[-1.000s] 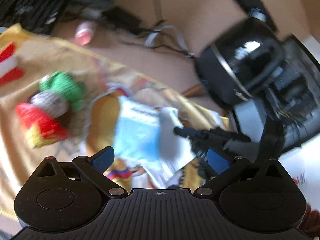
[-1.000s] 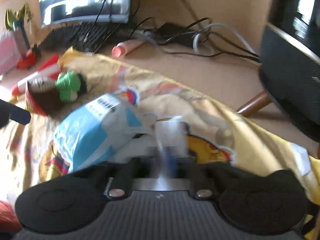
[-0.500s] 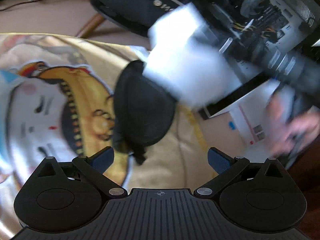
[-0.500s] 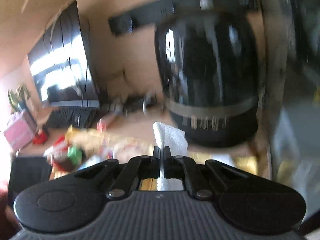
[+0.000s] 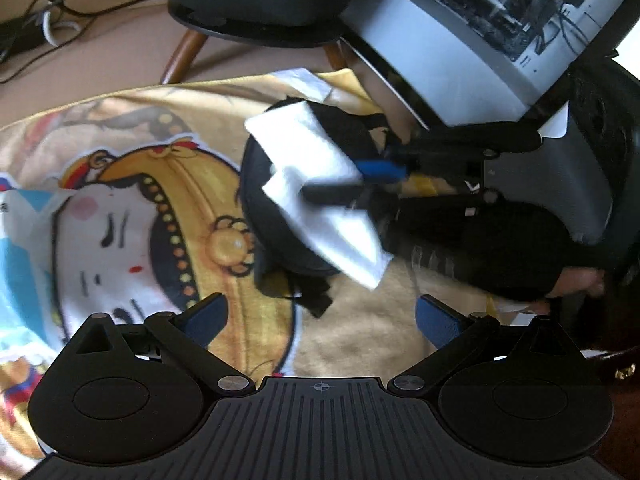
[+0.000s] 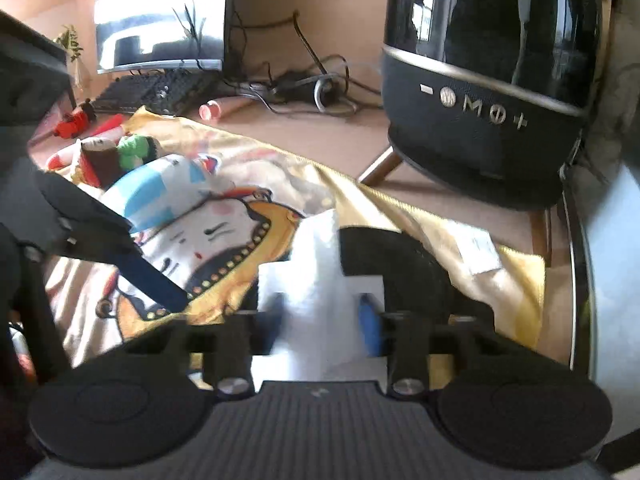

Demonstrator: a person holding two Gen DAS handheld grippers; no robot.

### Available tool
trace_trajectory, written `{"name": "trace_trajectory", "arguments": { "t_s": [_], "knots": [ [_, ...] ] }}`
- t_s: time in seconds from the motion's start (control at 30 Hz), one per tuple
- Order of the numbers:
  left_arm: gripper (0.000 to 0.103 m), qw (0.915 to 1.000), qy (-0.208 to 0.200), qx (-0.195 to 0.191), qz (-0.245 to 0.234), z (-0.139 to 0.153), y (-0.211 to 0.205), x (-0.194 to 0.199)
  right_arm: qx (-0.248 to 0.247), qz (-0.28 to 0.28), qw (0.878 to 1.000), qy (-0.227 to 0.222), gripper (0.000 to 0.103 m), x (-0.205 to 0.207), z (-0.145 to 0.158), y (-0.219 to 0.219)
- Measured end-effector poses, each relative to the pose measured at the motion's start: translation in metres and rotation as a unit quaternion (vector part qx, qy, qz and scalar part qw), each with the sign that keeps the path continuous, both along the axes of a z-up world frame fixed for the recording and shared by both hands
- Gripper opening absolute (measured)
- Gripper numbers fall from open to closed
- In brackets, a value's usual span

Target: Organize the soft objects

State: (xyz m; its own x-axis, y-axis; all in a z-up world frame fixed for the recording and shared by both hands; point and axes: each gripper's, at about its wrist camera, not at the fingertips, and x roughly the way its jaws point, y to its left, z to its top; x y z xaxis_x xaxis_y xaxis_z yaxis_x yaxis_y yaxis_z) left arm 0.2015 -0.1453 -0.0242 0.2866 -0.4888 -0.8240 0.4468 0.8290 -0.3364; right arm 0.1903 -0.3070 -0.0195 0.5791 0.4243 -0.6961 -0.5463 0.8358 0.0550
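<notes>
Gripping white tissue (image 5: 320,196), right gripper (image 5: 352,184).

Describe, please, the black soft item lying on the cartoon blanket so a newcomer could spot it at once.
Start at the big glossy black speaker on wooden legs, then drop to the yellow cartoon blanket spread before it. Near the blanket's edge closest to the speaker lies a rounded black fabric pouch. It is the only dark item on the blanket, and the white tissue hangs over it.
</notes>
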Motion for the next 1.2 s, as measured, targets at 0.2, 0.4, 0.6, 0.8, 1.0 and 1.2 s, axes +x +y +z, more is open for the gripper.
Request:
{"name": "trace_trajectory", "arguments": {
  "t_s": [0.2,0.4,0.6,0.8,1.0,1.2],
  "knots": [
    [0.102,0.9997,0.009,0.002,0.022,-0.002,0.004,0.005,0.101,0.027,0.991,0.081,0.006,0.01,0.004,-0.011],
    [0.102,0.9992,-0.013,-0.019,0.032,-0.002,0.003,0.019,0.025,-0.062,0.998,0.015,0.006,0.028,0.006,-0.033],
    [0.102,0.9977,-0.036,-0.042,0.04,-0.004,-0.008,0.048,-0.021,-0.161,0.986,-0.041,0.005,0.032,0.013,-0.051],
    [0.102,0.9954,-0.086,0.003,-0.042,0.01,-0.035,0.035,-0.037,-0.177,0.982,-0.063,0.006,0.006,0.022,-0.052],
    [0.102,0.9896,-0.121,-0.012,-0.077,0.025,-0.03,0.014,-0.06,-0.188,0.98,-0.033,0.006,0.0,0.011,-0.052],
    [0.102,0.968,-0.175,0.037,-0.176,0.004,-0.062,0.001,-0.04,-0.177,0.983,0.029,0.007,-0.001,-0.009,-0.049]
  ]
}}
